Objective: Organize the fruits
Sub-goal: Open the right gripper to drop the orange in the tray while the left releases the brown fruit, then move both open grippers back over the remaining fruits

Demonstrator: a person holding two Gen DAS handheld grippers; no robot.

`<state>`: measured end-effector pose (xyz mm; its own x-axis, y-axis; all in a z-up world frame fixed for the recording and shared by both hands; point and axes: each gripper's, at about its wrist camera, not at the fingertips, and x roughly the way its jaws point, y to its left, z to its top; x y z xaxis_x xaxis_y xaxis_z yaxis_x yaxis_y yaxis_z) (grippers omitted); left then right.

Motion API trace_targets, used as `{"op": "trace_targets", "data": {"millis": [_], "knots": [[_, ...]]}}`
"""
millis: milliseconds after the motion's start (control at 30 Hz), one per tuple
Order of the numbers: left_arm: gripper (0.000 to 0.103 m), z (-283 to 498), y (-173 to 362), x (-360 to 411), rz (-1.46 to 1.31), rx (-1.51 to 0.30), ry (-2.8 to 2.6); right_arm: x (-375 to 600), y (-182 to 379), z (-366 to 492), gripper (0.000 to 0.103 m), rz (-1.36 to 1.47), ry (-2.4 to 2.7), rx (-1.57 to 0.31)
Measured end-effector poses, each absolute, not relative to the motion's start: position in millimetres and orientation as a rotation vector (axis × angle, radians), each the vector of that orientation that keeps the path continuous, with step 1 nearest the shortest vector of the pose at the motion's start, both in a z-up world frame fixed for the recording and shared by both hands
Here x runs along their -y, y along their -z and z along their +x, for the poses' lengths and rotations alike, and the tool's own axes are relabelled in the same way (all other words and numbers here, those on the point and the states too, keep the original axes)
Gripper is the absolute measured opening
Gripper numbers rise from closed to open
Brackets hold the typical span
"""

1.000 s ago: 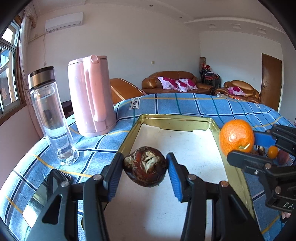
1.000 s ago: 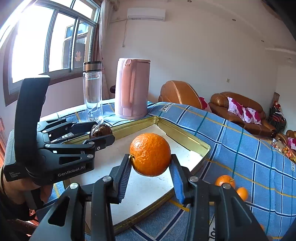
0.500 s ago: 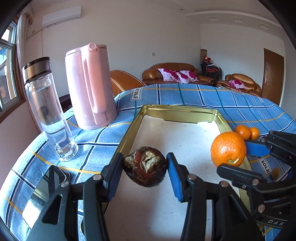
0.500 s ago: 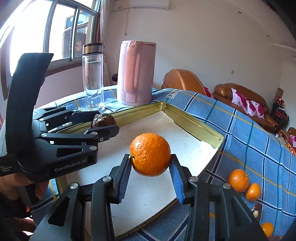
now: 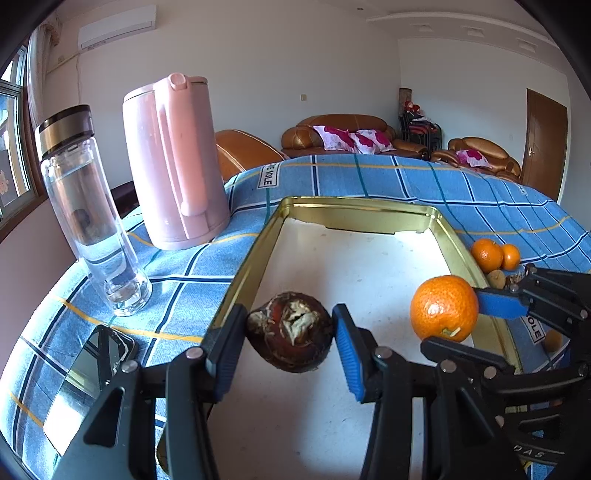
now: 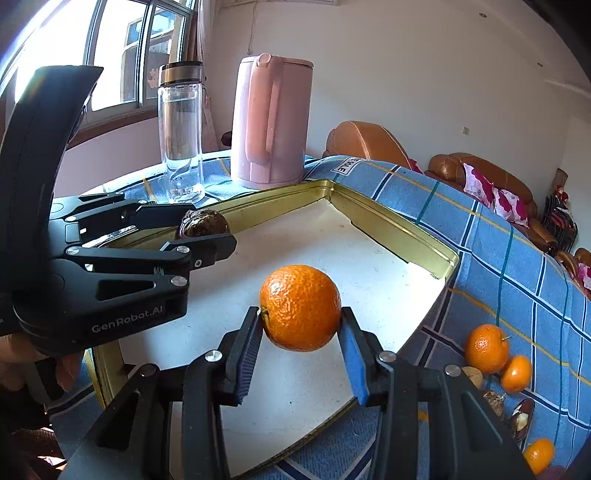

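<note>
Gold-rimmed and white-floored, the tray (image 5: 454, 243) is the landmark here, and both sets of tongs hang over it. The left tongs (image 5: 290, 334) are clamped on a dark brown, rough-skinned fruit (image 5: 290, 330), pads pressed to either side, the fruit held above the tray floor close to the tray's left rim. The right tongs (image 6: 301, 332) grip a large orange (image 6: 300, 307) the same way, blue pads squeezing its flanks, and it sits above the tray's right-hand part, just inside that rim. Seen from the right wrist, the left tongs reach in with the brown fruit poking out at their tip; whether either fruit touches the tray floor is hard to tell.

Outside the tray's right rim, loose fruit lies on the blue checked cloth (image 5: 369, 177) covering the counter: two smaller oranges (image 6: 495, 354) touching each other, some small brown pieces (image 6: 491, 400) just beside them, and another little orange (image 6: 539, 454) nearer the camera. Beyond the tray's far left corner stands a pink kettle (image 5: 173, 158), upright, and left of it a clear bottle (image 5: 88, 218) with a dark cap. A phone (image 5: 85, 384) lies flat off the tray's near left side. Behind the counter: brown leather sofas (image 5: 351, 136) with pink floral cushions, a wooden door (image 5: 545, 144), a window (image 6: 122, 55) and a wall air conditioner (image 5: 116, 26).
</note>
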<state>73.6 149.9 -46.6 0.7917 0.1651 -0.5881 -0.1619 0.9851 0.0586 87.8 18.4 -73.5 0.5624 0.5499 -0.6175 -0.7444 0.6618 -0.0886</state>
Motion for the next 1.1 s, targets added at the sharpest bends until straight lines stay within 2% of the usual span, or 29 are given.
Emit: {"op": "trace_targets", "data": {"millis": [400,500,533,633,867,933,1033,1100], "knots": [[0.050,72,47,-150,0.007,-0.628,-0.179,-20,72,86,0.044,-0.367,-0.775,-0.585],[0.056,69,46,-150,-0.006,-0.624,-0.170,-18,71,85,0.045,-0.358,-0.770,-0.578],[0.063,67,46,-150,-0.012,-0.620,-0.172,-16,70,84,0.047,-0.355,-0.767,-0.574],[0.072,60,43,-150,-0.035,-0.592,-0.165,-11,68,79,0.052,-0.353,-0.756,-0.557],[0.072,48,37,-134,-0.066,-0.549,-0.124,24,54,58,0.054,-0.321,-0.721,-0.486],[0.072,43,34,-124,-0.065,-0.529,-0.109,42,50,52,0.058,-0.314,-0.688,-0.462],[0.078,38,27,-104,-0.056,-0.497,-0.076,76,45,46,0.060,-0.303,-0.617,-0.432],[0.078,36,24,-90,-0.040,-0.483,-0.051,99,42,45,0.061,-0.288,-0.560,-0.418]]}}
